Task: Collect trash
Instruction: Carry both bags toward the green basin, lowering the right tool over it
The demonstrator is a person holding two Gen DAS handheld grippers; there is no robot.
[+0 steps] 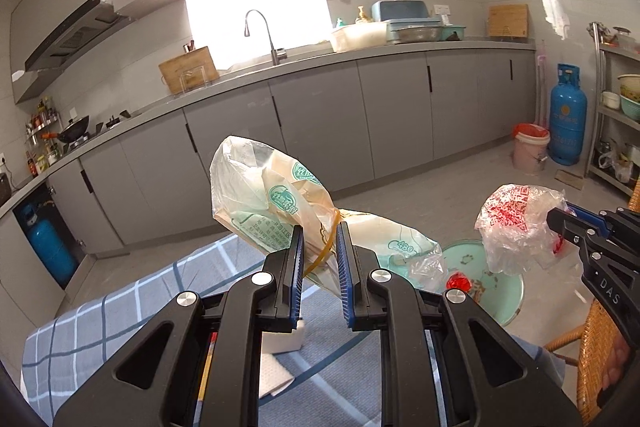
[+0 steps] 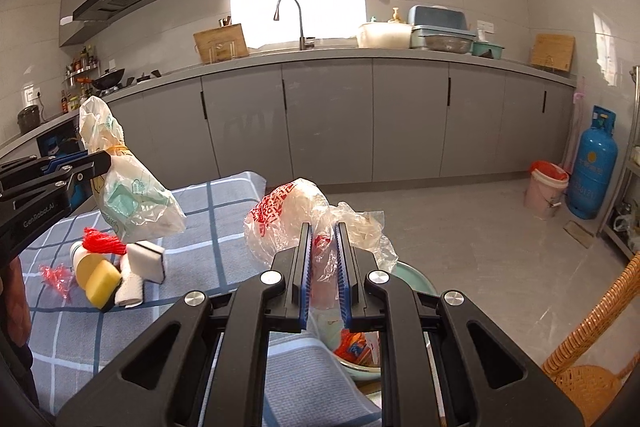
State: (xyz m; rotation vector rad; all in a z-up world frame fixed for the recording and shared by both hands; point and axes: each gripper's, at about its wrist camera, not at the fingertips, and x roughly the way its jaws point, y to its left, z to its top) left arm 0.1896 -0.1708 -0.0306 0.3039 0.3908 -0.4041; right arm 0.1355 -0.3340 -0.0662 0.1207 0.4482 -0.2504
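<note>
My left gripper [image 1: 320, 233] is shut on a cream plastic bag with green print [image 1: 264, 195], pinched at its rubber-banded neck and held above the blue checked tablecloth [image 1: 120, 311]. The same green-print bag [image 2: 124, 187] and left gripper [image 2: 106, 159] show at the left of the right wrist view. My right gripper [image 2: 324, 233] is shut on a clear plastic bag with red print [image 2: 288, 215], held over a green basin [image 2: 412, 277]. That red-print bag [image 1: 516, 227] and right gripper [image 1: 554, 217] appear at the right of the left wrist view, above the basin [image 1: 508, 291], which holds scraps.
On the cloth lie sponges [image 2: 146, 261], a yellow sponge [image 2: 100, 283], red string [image 2: 100, 241] and red wrapper bits [image 2: 56, 277]. A folded tissue [image 1: 276, 371] lies under my left gripper. A wicker chair [image 2: 592, 359] stands at the right. A lined pink bin [image 2: 546, 189] and blue gas cylinder [image 2: 592, 175] stand by the cabinets.
</note>
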